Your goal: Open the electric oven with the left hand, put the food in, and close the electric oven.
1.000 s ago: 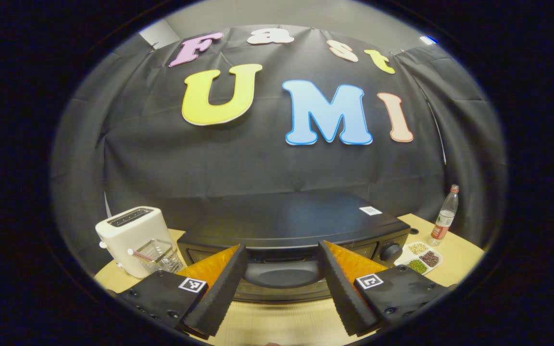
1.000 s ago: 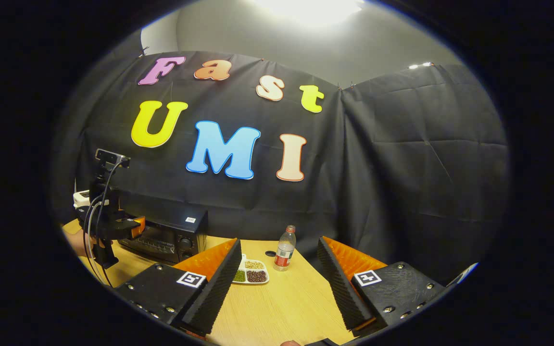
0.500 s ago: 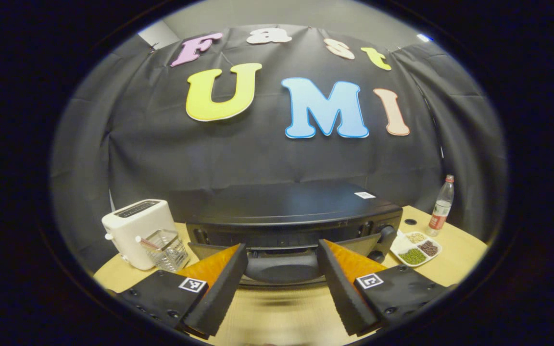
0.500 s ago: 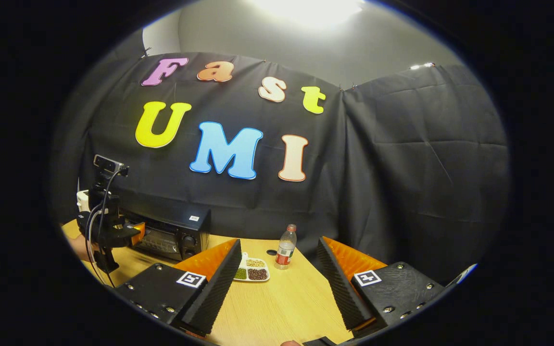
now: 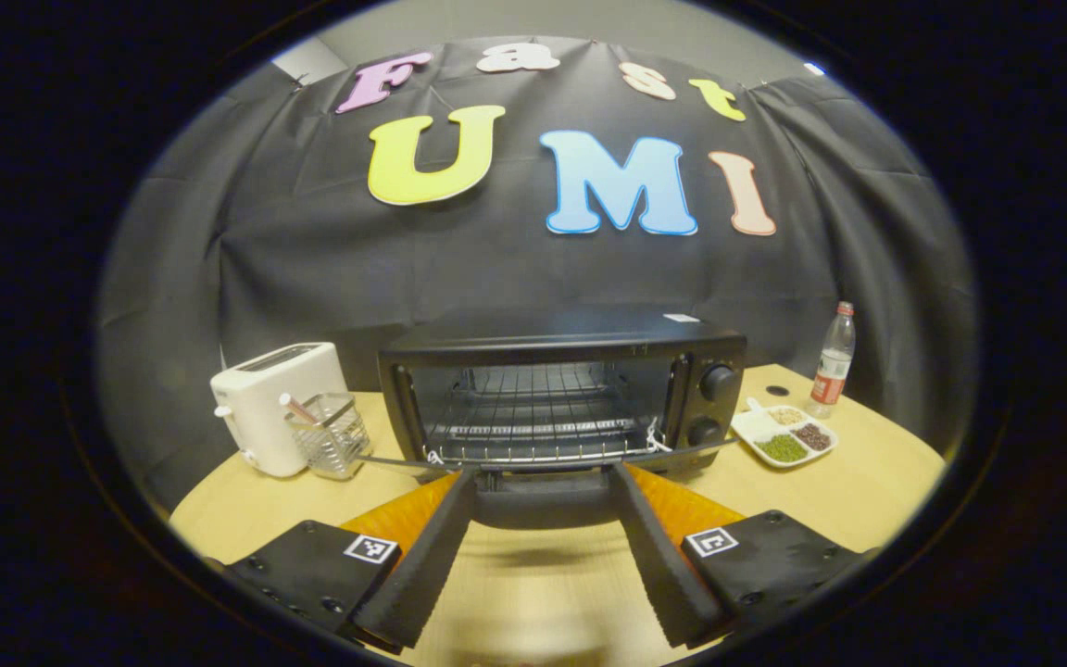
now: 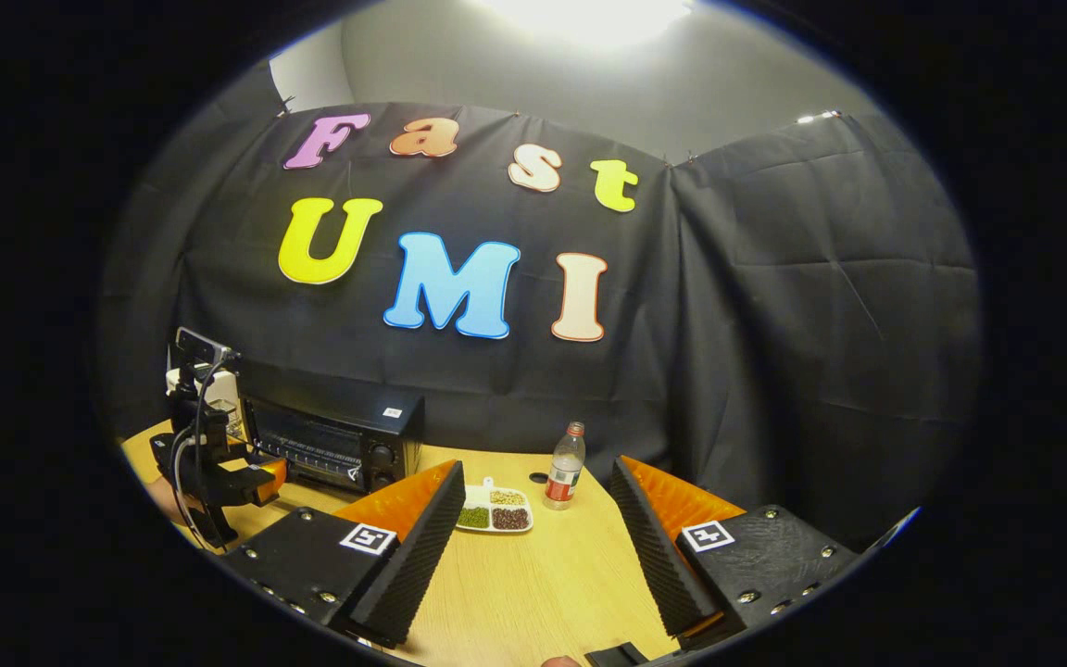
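Wooden table (image 5: pixel 830 482) carries the electric oven (image 5: pixel 561 389), door (image 5: pixel 543 496) dropped nearly flat, its handle between the left gripper (image 5: pixel 541 547)'s spread fingers; whether they pinch it, I cannot tell. The right gripper (image 6: pixel 533 556) hangs open and empty. Food tray (image 6: pixel 494 513) waits beside the oven; letting go early could let the door slam down.

In the left gripper view, low centre, we see the oven door (image 5: pixel 543 505) only in part: its handle lies between the left gripper's (image 5: pixel 541 547) fingers (image 5: pixel 422 565), and we cannot tell whether they press it. The table (image 5: pixel 533 602) at the bottom is blurred. At right, the contents of the divided dish (image 5: pixel 782 435) are too small to name.

In the right gripper view, lower left, the left gripper (image 6: pixel 251 482) hides the oven's (image 6: pixel 334 445) door, and the hand holding it is nearly cut off. The bottle (image 6: pixel 565 468) label is unreadably small.
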Tool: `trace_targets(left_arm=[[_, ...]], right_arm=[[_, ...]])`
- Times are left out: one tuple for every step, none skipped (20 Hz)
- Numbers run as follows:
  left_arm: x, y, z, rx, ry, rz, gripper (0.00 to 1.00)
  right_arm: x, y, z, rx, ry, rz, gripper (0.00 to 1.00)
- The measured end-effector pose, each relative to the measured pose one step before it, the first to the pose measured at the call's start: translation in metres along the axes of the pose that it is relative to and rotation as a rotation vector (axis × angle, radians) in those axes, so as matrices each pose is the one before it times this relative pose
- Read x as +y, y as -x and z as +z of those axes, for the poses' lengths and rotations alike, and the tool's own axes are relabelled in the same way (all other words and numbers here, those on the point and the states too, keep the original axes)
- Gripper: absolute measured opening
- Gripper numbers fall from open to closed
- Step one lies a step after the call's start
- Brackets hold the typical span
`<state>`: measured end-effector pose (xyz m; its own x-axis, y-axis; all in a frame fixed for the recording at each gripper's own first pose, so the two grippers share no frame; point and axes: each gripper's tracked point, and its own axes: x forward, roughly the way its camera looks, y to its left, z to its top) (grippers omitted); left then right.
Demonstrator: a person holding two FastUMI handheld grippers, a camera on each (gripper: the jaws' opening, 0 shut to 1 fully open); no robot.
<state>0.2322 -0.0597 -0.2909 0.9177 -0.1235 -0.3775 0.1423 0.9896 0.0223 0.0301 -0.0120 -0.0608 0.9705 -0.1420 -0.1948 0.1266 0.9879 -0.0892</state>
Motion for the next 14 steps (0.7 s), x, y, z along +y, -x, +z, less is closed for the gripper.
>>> trace_targets(left_arm=[[-0.00139,0.00301,-0.00878,0.01016,-0.01194,0.00020,0.97],[0.00087,0.00436,-0.00892,0.01199,-0.01059,0.00558,0.97],[-0.00028,0.00361,-0.00965,0.01179,-0.00693,0.00212,0.97],[0.00053,0.00431,-0.01104,0.02169,-0.01049,0.00649,0.97],[0.00061,0.00729,-0.00697,0.01176,-0.00829,0.00653,0.97],[0.00121,0.00812,-0.00089,-0.00046,-0.00253,0.00438,0.97],[-0.00122,0.00996,0.00257,-0.00740,0.00377,0.00131,0.97],[-0.00077,0.00943,0.00690,-0.01374,0.00847,-0.00126,0.97],[-0.00090,0.00847,0.00759,-0.01408,0.00602,0.00146,0.97],[0.00011,0.00672,0.00981,-0.01804,0.00586,0.00349,0.97],[-0.00011,0.00338,0.01145,-0.02062,0.00690,0.00248,0.97],[0.00005,-0.00047,0.01326,-0.02127,0.00619,0.00266,0.97],[-0.00139,-0.00489,0.01252,-0.02062,0.00422,0.00194,1.00],[-0.00160,-0.00823,0.01226,-0.01898,0.00189,-0.00284,0.97]], right_arm=[[0.00194,0.00192,-0.00317,0.01287,-0.00715,0.01378,0.96],[0.00178,0.00007,-0.00543,0.01512,-0.00685,0.01385,0.96],[0.00207,0.00092,-0.00527,0.02003,-0.00573,0.01509,0.96],[0.00027,0.00012,-0.00535,0.01588,-0.00576,0.01192,0.96],[0.00016,0.00133,-0.00213,0.00901,-0.00671,0.01116,0.96],[0.00118,0.00077,-0.00244,0.00215,-0.00724,0.01010,0.96],[0.00090,0.00101,-0.00086,-0.00133,-0.00691,0.01212,0.96],[0.00088,0.00018,-0.00181,-0.00207,-0.00528,0.01137,0.96],[0.00114,-0.00017,-0.00062,-0.00017,-0.00303,0.00996,0.96],[0.00122,0.00042,-0.00208,-0.00124,-0.00212,0.01037,0.96],[0.00102,-0.00019,0.00095,-0.00402,-0.00173,0.00957,0.96],[0.00025,-0.00093,0.00038,-0.00492,0.00058,0.00566,0.96],[-0.00040,-0.00139,0.00102,-0.00170,0.00481,0.00042,0.96],[-0.00076,-0.00128,0.00026,-0.00407,0.00372,-0.00623,0.96]])
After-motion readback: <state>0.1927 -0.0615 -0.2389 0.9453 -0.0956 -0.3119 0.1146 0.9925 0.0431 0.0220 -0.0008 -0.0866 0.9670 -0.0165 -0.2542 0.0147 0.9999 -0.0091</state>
